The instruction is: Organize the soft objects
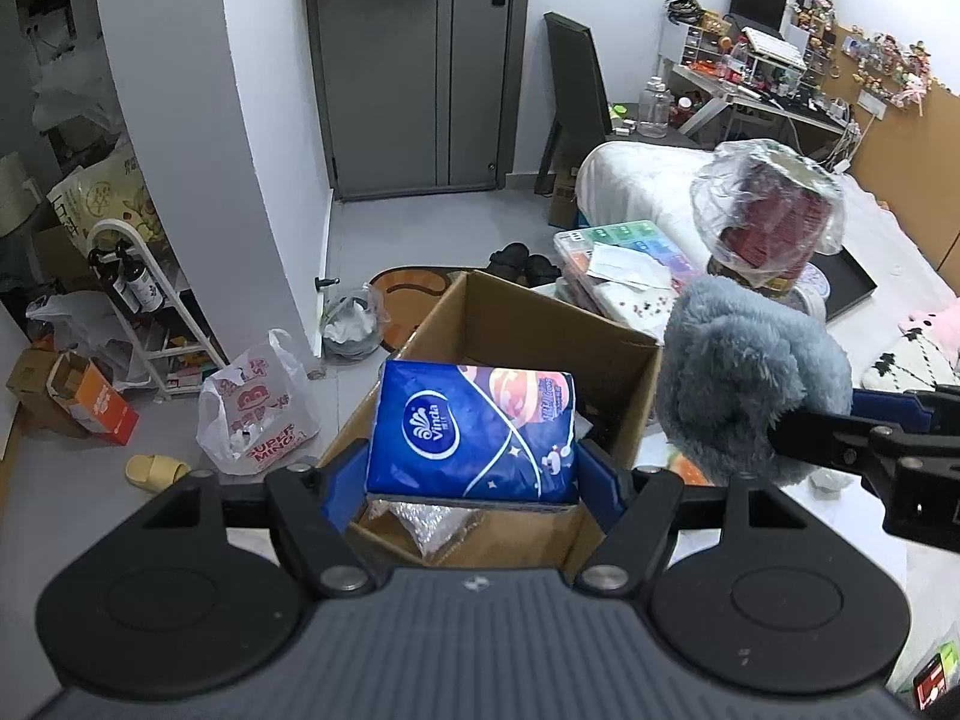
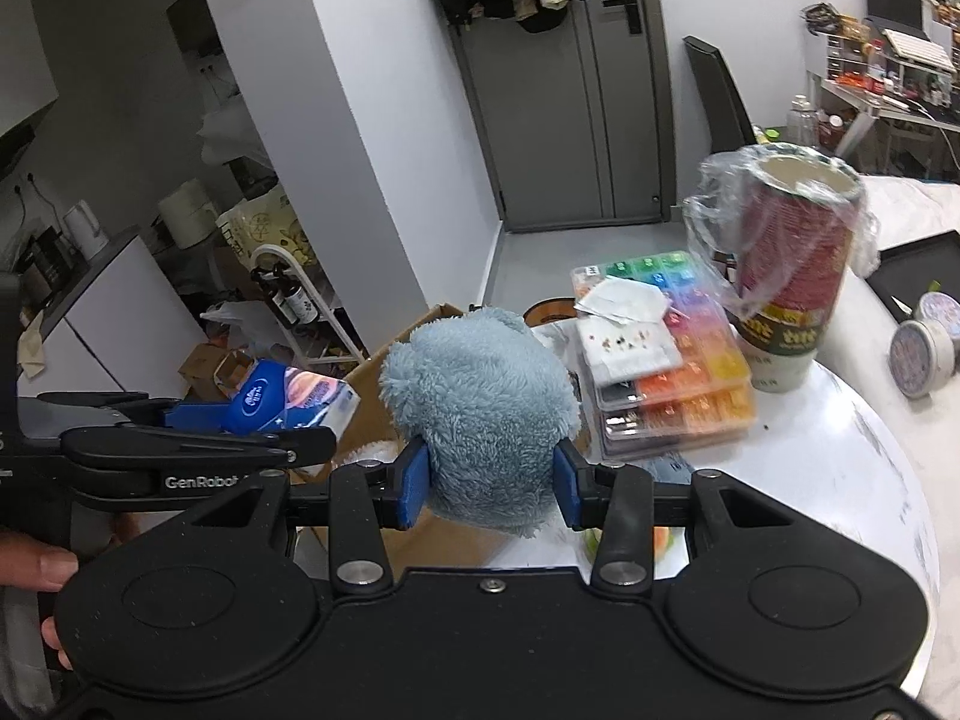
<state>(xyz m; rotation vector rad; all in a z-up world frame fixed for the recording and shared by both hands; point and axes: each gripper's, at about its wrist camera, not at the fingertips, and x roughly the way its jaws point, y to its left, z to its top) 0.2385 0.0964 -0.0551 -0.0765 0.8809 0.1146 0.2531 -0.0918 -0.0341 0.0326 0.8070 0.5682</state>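
A grey double door [image 1: 414, 78] closes the far wall, coats hung above it (dark ones mostly). Left of the door stands a white pillar [image 1: 198, 138]; right of it, a cluttered desk [image 1: 756, 96] and white bed [image 1: 660, 180]. Grey floor [image 1: 420, 222] lies before it.

A lived-in bedroom: bed [image 1: 648, 180], desk [image 1: 774, 102], door [image 1: 420, 72].

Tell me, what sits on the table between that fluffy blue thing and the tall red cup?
Colourful plastic organiser boxes with a white paper on top, between the fluffy blue thing and red cup; right wrist view.
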